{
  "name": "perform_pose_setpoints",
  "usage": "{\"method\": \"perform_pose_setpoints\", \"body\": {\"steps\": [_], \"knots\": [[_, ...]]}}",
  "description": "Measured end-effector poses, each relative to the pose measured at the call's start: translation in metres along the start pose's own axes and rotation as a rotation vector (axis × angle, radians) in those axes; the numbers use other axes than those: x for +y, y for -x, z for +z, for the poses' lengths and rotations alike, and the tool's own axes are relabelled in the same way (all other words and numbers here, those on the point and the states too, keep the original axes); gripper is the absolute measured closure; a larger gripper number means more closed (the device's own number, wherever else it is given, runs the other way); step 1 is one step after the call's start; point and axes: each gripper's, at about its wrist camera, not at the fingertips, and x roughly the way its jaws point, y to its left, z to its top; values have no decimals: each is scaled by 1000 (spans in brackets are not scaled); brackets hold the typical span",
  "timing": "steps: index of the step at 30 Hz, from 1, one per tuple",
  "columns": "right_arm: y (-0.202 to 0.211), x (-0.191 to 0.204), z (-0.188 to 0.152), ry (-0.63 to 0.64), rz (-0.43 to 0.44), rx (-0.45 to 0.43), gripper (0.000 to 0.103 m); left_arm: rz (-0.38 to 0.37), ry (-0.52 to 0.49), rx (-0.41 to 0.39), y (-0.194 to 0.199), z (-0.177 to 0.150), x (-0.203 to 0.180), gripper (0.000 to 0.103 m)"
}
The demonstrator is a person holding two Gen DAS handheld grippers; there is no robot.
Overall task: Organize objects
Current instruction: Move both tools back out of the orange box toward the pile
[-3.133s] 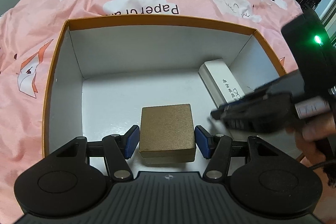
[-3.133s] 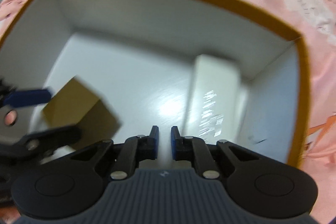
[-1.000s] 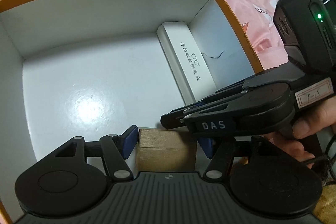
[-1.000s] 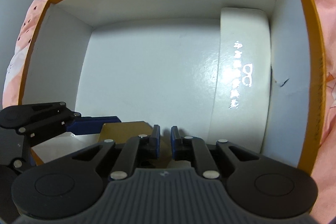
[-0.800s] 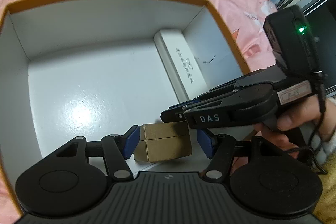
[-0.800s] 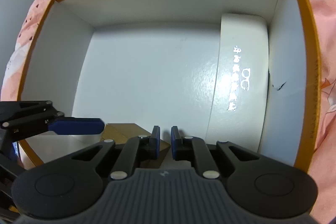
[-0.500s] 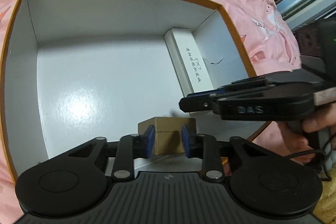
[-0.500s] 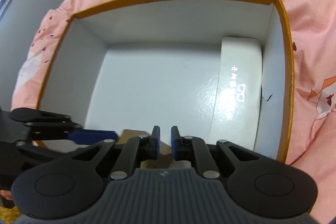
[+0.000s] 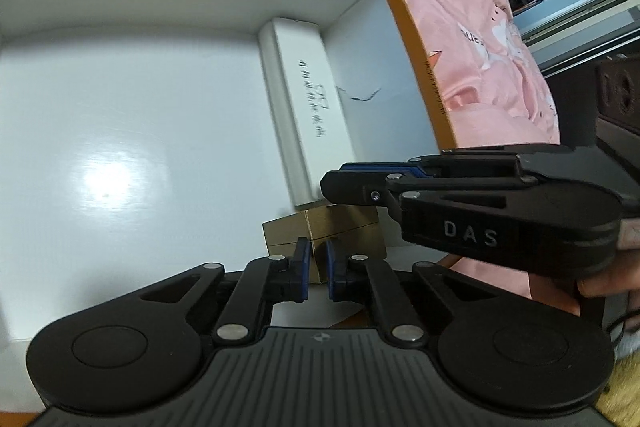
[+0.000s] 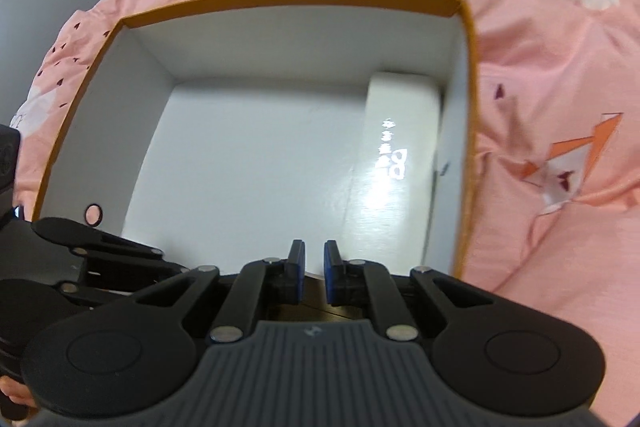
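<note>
A small gold-brown box (image 9: 344, 231) sits on the white floor of a big orange-rimmed box (image 9: 416, 39), near its front right corner. My left gripper (image 9: 316, 265) is shut and empty, just in front of and above the gold box. My right gripper (image 10: 314, 269) is shut and empty above the front edge of the big box (image 10: 468, 131); it shows from the side in the left wrist view (image 9: 340, 183), over the gold box. A long white glasses case (image 9: 304, 115) lies along the right wall, also in the right wrist view (image 10: 396, 163).
The big box rests on a pink quilt (image 10: 560, 75) with cloud prints and lettering. A dark doorway and furniture (image 9: 600, 27) lie beyond the bed at the right. The person's hand (image 9: 608, 287) holds the right gripper at the right edge.
My left gripper let go of the gold box, which now sits on the box floor, then closed empty and drew back. My right gripper rose and pulled back, staying shut.
</note>
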Motion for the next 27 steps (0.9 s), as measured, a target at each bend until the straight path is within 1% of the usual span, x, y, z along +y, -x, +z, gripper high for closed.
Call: {"method": "perform_pose_setpoints", "body": {"steps": [3, 4, 7, 10, 12, 15, 18, 21, 25, 27], "knots": [[11, -1, -6, 14, -28, -39, 93, -18, 0, -4, -7, 1, -5, 94], [14, 0, -7, 23, -41, -52, 92, -23, -1, -1, -8, 1, -7, 94], [20, -1, -10, 38, -98, -91, 91, -31, 0, 0, -13, 1, -12, 95], [25, -7, -13, 21, -100, -107, 91, -17, -11, -8, -14, 0, -15, 94], [30, -8, -17, 12, -93, -126, 91, -1, -23, -29, -11, -3, -17, 92], [40, -8, -23, 0, -93, -187, 91, 60, -49, -98, -2, -10, -23, 92], [49, -6, -30, -22, -91, -244, 89, 82, -80, -171, 14, -20, -29, 90], [64, -4, -42, -59, -87, -307, 77, 98, -120, -259, 35, -34, -37, 86], [90, 6, -67, -80, -88, -413, 73, 130, -174, -353, 65, -53, -47, 86], [101, 13, -81, -85, -99, -463, 69, 129, -196, -380, 80, -62, -51, 86]]}}
